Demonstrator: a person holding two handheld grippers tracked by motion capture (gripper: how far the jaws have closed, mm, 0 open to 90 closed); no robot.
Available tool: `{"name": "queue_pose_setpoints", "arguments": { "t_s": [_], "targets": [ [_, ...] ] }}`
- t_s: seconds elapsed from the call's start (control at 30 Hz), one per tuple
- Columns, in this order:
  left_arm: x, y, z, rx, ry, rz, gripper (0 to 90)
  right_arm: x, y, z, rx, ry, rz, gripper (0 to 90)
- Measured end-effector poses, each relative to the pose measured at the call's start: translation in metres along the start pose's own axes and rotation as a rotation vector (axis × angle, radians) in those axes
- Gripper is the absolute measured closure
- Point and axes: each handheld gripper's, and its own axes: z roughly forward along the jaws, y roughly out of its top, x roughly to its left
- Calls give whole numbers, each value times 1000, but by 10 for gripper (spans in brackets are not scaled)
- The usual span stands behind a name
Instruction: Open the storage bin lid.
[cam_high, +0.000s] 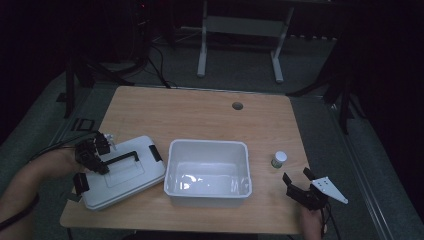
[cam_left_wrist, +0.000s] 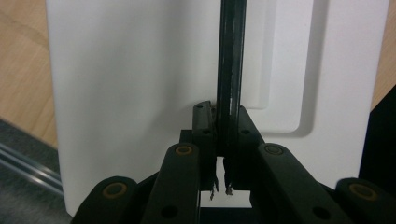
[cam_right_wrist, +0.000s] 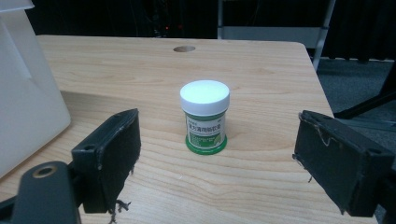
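the lid's black handle (cam_left_wrist: 229, 56) is clamped by the left hand-held gripper (cam_left_wrist: 224, 133) for carrying, while the right hand-held gripper (cam_right_wrist: 217, 163) is held apart, lined up on the small jar (cam_right_wrist: 205, 116).

White lid (cam_high: 125, 172) flat on desk, left of tub; black handle (cam_left_wrist: 229, 60) upright. Jar (cam_right_wrist: 205, 116) upright, white-capped.

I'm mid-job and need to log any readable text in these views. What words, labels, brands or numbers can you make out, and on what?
Small jar with a white cap, label: dark characters on white above a green band, too small and blurred to read.
White lid with its black handle, held by the left gripper: no text.
White bin: no text.
Wooden table: no text.
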Motion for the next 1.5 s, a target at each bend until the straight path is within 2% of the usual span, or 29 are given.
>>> {"name": "queue_pose_setpoints", "arguments": {
  "t_s": [0.17,0.3,0.37,0.5,0.53,0.7,0.87,1.07,1.23,1.3,1.33,1.4,1.43,1.5],
  "targets": [
    [6,3,11,8,-19,-19,834,0,0,0,1,1,0,141],
    [8,4,19,21,-17,-33,834,0,0,0,0,2,1,141],
    [8,6,22,17,-14,-27,834,0,0,0,0,3,1,141],
    [9,10,26,33,-33,-27,833,0,0,0,0,2,1,141],
    [9,12,27,35,-38,-15,833,0,0,0,1,2,1,141],
    [10,14,31,56,-53,-25,833,-1,0,0,0,3,3,141],
    [12,14,39,81,-49,-27,832,-1,0,0,-1,5,4,141],
    [13,11,45,55,-71,-29,831,-1,0,0,0,6,3,141],
    [13,10,44,47,-71,-25,824,-1,0,0,4,7,0,141],
    [15,10,43,30,-85,-51,711,-1,0,1,4,5,4,141],
    [15,10,43,30,-85,-51,653,-1,0,1,4,5,4,141],
    [14,10,41,33,-56,-68,537,-2,0,0,4,8,18,141],
    [14,10,41,31,-60,-76,449,-3,0,1,8,16,32,141],
    [15,9,40,22,-50,-76,421,-5,1,1,15,24,46,141]
  ]
}}
